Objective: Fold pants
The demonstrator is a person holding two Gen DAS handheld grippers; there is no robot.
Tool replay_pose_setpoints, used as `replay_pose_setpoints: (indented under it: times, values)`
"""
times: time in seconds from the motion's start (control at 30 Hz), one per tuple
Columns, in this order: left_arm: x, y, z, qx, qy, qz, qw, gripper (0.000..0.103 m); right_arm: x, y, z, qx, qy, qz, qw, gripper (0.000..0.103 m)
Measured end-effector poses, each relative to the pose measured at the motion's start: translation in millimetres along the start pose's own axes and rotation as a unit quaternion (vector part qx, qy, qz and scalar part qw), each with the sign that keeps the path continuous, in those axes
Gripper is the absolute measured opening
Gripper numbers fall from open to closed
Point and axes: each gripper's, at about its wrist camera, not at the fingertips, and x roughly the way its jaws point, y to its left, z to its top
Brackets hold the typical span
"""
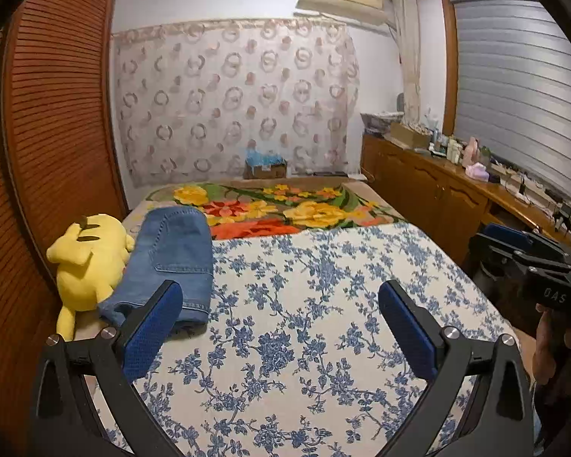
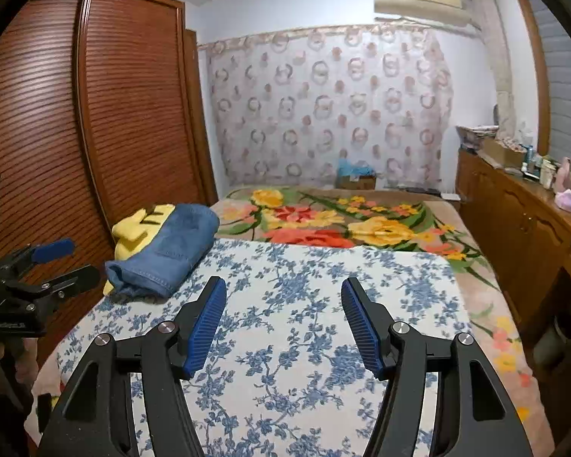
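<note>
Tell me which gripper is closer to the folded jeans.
Left. The left gripper hovers open right beside the folded jeans, one finger overlapping their hem. The right gripper is open over the floral sheet, farther right.

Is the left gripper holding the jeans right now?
No, the left gripper is open and empty, with the folded jeans lying beside the yellow plush.

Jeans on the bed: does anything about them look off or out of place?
The jeans are folded, but they sit at the bed's left edge, partly lying over a yellow plush toy instead of flat on the floral sheet. Both the left gripper and right gripper are open and empty.
</note>
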Motion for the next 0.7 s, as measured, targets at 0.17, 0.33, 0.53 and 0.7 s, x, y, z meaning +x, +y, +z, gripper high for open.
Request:
replay_pose_setpoints:
  times: [0.17,0.33,0.53,0.7]
  values:
    - [-16,1,2,-0.006,-0.017,0.017,0.9997,0.103,-27,2,0,0.000,-0.024,-0.009,1.000,0.065]
    - [-23,3,2,-0.008,-0.025,0.025,0.9993,0.103,-31,-2,-8,0.001,-0.022,-0.012,1.000,0.065]
    - [-25,4,2,-0.006,-0.024,0.027,0.9993,0.103,-22,-3,-7,0.003,-0.018,-0.011,1.000,0.065]
    - [-26,4,1,-0.006,-0.024,0.027,0.9993,0.103,-20,-3,-5,0.002,-0.019,-0.011,1.000,0.065]
